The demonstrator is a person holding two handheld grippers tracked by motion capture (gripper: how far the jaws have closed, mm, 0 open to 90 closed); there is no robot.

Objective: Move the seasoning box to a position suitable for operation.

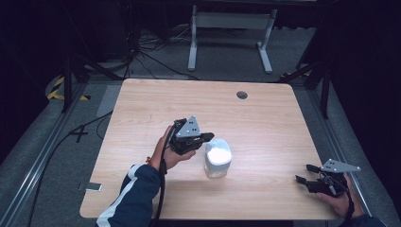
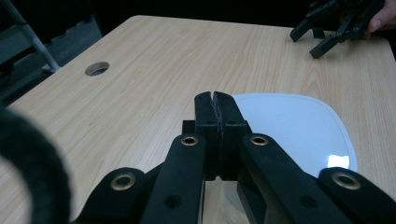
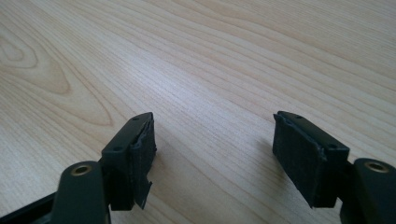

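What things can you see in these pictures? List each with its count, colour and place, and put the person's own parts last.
Table: one, light wood, centre of the high view.
Container: one, clear with a white lid, mid-table, beside the left claw.
Cable hole: one, dark, far side of the tabletop.
Frame legs: one pair, white, on the floor beyond the table.
Left claw: one, black, shut with nothing in it, by the lid.
Right claw: one, black, open, near right corner.
Sleeve: one, dark blue with white stripe, left forearm.
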